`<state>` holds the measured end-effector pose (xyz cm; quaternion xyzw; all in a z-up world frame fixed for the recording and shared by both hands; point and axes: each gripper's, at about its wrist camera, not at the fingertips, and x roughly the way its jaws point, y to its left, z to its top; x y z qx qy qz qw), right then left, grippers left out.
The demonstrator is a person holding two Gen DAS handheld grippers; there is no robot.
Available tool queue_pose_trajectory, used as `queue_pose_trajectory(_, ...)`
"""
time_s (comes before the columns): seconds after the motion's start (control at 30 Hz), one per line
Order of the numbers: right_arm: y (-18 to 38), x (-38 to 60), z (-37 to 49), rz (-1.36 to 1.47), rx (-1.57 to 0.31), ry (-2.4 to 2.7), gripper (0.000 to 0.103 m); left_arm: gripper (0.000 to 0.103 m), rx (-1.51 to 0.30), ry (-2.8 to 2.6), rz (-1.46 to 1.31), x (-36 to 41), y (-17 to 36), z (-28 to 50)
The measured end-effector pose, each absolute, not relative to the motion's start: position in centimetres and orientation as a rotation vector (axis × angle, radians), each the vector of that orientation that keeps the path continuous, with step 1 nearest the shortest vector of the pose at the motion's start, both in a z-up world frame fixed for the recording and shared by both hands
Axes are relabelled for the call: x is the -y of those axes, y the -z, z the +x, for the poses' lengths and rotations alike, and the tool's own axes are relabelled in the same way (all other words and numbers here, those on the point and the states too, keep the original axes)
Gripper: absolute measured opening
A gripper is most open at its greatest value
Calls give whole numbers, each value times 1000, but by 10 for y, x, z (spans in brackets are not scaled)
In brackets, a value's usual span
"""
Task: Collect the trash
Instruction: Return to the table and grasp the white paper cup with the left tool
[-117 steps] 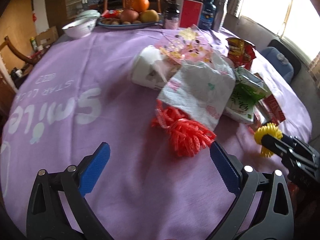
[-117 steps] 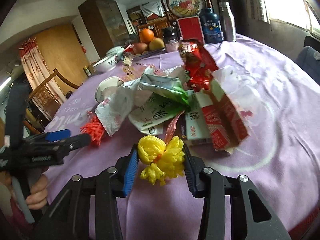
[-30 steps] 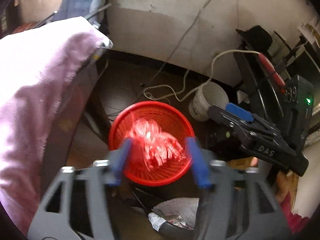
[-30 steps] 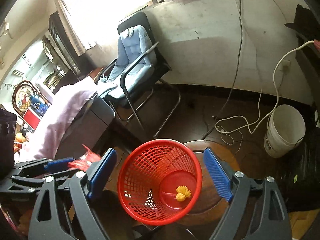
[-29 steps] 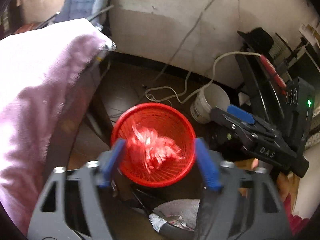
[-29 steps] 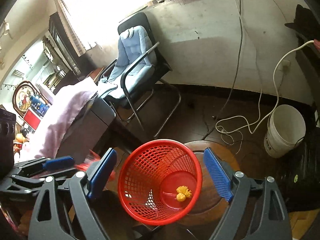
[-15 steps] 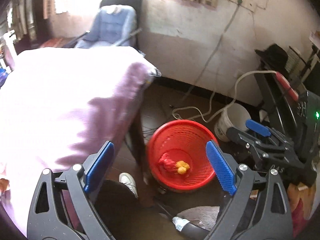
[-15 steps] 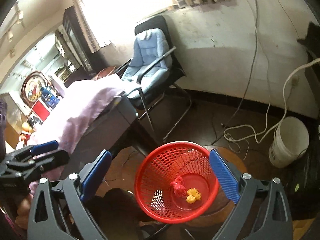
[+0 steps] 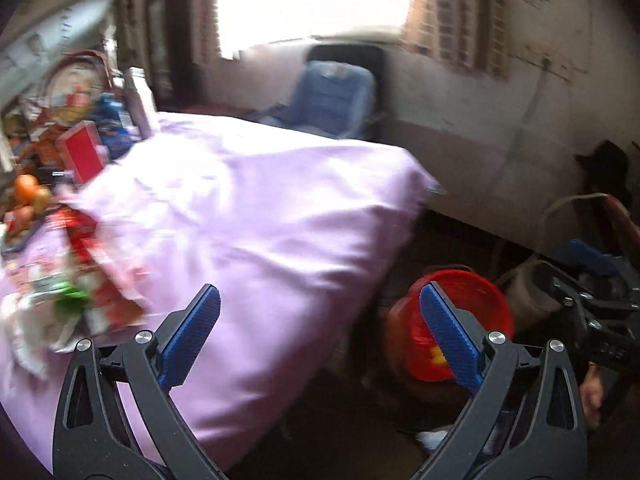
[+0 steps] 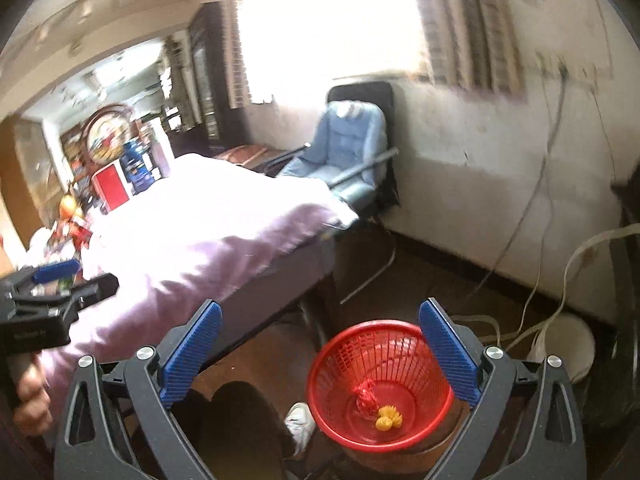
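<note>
Both my left gripper [image 9: 320,340] and right gripper [image 10: 320,354] just opened, jaws wide and empty, red and yellow scraps in red basket [image 10: 380,384]; next: approach wrapper pile [image 9: 76,280] on the surface low, pinch one piece.

The left gripper [image 9: 320,330] has its two blue pads wide apart, and nothing is between them; its jaws have just been opening. It points forward and somewhat downward. The right gripper [image 10: 320,350] is in the same state, jaws spread wide and empty, just opened further. A hand [image 10: 30,394] holds the handle of the left gripper from below.
</note>
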<state>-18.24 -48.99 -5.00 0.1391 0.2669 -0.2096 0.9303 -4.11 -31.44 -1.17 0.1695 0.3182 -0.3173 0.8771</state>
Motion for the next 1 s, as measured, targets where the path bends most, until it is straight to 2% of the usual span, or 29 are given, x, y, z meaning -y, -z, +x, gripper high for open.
queue_pose_trajectory(0.23,40,423,-158,132,-582,320,97,96,-640,466,290,226,4,-19)
queue_pose_trajectory(0.7,38,338,-92,113,-651,47,97,96,-743,-19,225,28,14,74)
queue_pose_trajectory(1.0,33,300,-55,82,-665,-40,97,96,-884,-41,59,-33,9,154)
